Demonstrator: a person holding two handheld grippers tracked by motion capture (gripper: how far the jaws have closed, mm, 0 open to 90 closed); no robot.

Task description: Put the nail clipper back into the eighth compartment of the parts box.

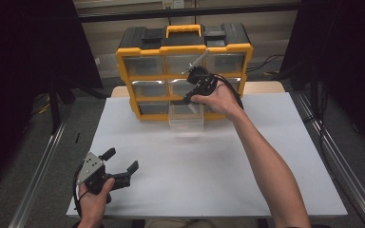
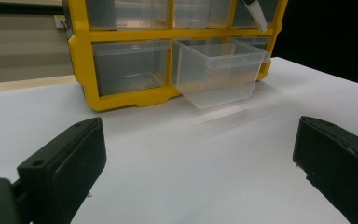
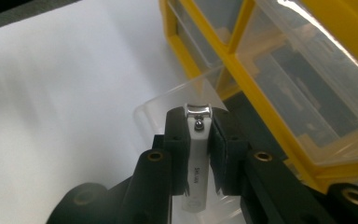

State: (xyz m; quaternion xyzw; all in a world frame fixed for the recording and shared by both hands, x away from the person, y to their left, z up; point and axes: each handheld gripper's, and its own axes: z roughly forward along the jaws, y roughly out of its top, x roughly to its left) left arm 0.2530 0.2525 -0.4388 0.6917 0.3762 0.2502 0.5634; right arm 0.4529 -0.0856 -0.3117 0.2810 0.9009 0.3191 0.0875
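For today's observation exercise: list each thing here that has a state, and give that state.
Bottom middle drawer: pulled out, apparently empty.
Other drawers: pushed in.
Nail clipper: clamped above the open drawer.
Right gripper: shut on the clipper.
Left gripper: open, holding nothing.

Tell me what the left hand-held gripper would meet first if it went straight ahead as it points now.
Probably the pulled-out clear drawer of the yellow cabinet. The left hand-held gripper faces it across bare white table, though depth is hard to judge.
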